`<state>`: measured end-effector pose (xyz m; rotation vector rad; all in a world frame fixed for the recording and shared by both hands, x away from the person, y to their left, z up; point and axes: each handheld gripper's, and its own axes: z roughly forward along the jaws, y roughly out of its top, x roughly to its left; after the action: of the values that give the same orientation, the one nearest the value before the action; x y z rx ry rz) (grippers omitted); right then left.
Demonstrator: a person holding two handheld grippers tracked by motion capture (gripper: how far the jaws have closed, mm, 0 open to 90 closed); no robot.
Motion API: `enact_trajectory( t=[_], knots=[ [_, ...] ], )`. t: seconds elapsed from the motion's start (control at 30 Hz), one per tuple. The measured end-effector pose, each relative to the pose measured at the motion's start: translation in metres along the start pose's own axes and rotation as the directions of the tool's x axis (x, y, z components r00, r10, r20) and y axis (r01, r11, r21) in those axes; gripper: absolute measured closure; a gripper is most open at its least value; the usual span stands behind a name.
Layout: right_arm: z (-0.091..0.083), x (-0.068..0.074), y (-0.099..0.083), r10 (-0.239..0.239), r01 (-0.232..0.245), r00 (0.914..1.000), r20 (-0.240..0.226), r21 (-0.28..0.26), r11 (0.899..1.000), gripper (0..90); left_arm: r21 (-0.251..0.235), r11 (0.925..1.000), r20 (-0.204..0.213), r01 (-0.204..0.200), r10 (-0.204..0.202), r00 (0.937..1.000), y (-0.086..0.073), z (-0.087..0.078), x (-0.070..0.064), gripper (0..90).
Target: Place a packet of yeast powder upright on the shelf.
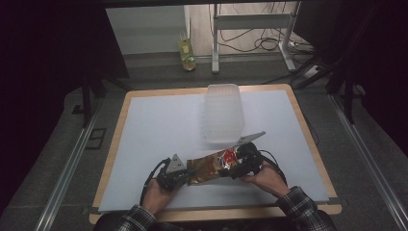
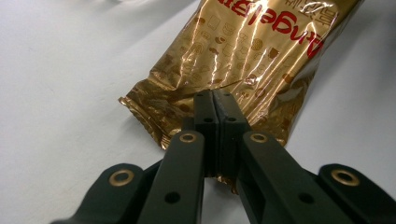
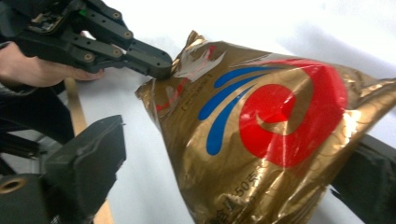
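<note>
We hold the gold bag (image 1: 209, 169) at both ends, left tool (image 2: 215, 112) clenched on its edge, right tool (image 1: 240, 166) wide around it, probably to lift it.

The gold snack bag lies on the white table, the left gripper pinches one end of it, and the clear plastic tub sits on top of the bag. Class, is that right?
One detail is wrong. The clear plastic tub does not sit on the gold snack bag; the high view shows it on the white table beyond the bag. The left gripper does pinch one end, as the left gripper view shows.
</note>
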<state>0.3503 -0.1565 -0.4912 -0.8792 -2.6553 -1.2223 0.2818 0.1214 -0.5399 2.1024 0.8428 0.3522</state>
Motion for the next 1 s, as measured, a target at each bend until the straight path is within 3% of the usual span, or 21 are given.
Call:
enact_trajectory(
  t=[0.17,0.2,0.33,0.53,0.6,0.87,1.0],
  knots=[
    [-0.001,0.003,0.005,-0.003,0.003,0.9991,0.042,0.014,1.0,29.9,0.004,1.0,-0.003,-0.007,0.007,1.0,0.0,-0.001,0.0,87.9],
    [-0.001,0.003,0.005,-0.003,0.003,0.9991,0.042,0.014,1.0,29.9,0.004,1.0,-0.003,-0.007,0.007,1.0,0.0,-0.001,0.0,87.8],
    [-0.008,0.004,0.011,0.014,-0.014,0.9995,0.028,0.006,1.0,47.9,0.003,0.9999,-0.007,-0.011,0.011,0.9999,-0.001,-0.002,0.0,87.1],
    [-0.013,0.006,0.018,0.033,-0.033,0.9994,0.004,-0.01,0.999,59.9,0.002,0.9999,-0.016,-0.015,0.015,0.9998,-0.001,-0.005,0.001,83.4],
    [-0.015,0.009,0.022,0.03,-0.03,0.9995,-0.002,-0.011,0.999,67.8,-0.006,0.9997,-0.022,-0.023,0.023,0.9995,0.0,-0.009,0.001,81.7],
    [-0.021,0.013,0.03,0.021,-0.021,0.9994,-0.027,-0.011,1.0,76.0,-0.038,0.9988,-0.029,-0.03,0.029,0.9992,0.001,-0.019,0.001,76.4],
    [-0.026,0.016,0.037,-0.008,0.007,0.9996,-0.028,-0.013,1.0,77.6,-0.049,0.9982,-0.036,-0.033,0.031,0.9988,0.001,-0.024,0.002,71.4]
  ],
)
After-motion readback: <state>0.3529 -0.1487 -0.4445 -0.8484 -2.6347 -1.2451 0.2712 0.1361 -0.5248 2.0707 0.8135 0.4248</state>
